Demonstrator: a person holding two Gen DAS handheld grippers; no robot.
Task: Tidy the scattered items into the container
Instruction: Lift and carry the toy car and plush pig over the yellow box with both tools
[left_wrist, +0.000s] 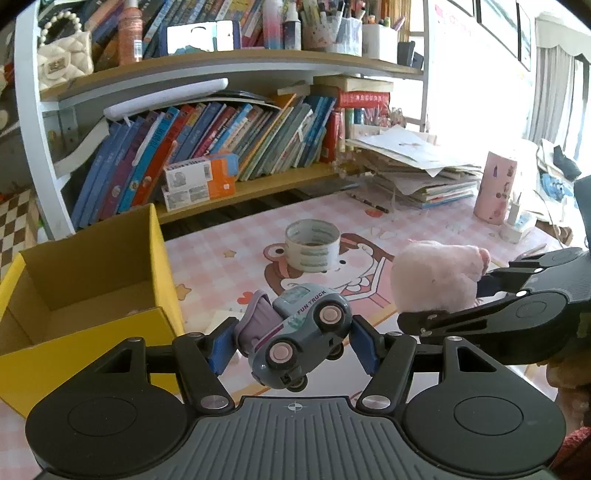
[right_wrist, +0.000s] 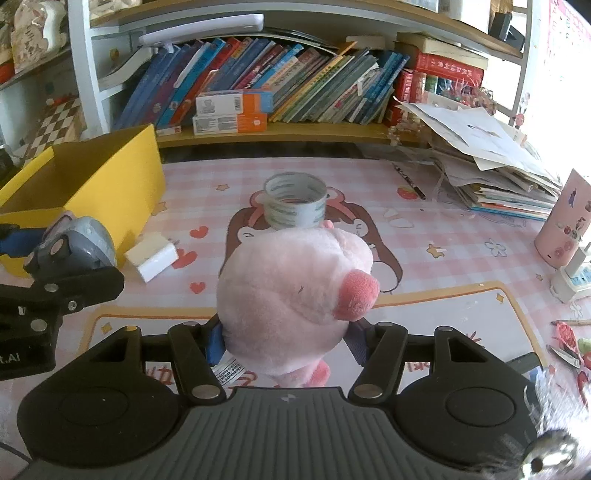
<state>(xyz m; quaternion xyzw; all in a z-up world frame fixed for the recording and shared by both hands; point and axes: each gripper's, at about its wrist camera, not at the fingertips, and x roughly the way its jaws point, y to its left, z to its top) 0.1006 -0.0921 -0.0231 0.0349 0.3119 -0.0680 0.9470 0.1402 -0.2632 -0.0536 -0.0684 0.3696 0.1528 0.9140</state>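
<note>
Our left hand-held gripper (left_wrist: 291, 341) pinches the tilted truck (left_wrist: 299, 332) above the desk (left_wrist: 229, 236), the box (left_wrist: 88, 280) at its ten o'clock. Our right hand-held gripper (right_wrist: 288, 341) clamps the plush (right_wrist: 295, 295); the tape (right_wrist: 295, 201) sits at twelve o'clock.

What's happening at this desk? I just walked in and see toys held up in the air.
A person is tidying with two handheld grippers. The left gripper holds a toy truck near the yellow box; the right gripper holds a pink plush toy. A tape roll and white charger remain on the desk mat.
</note>
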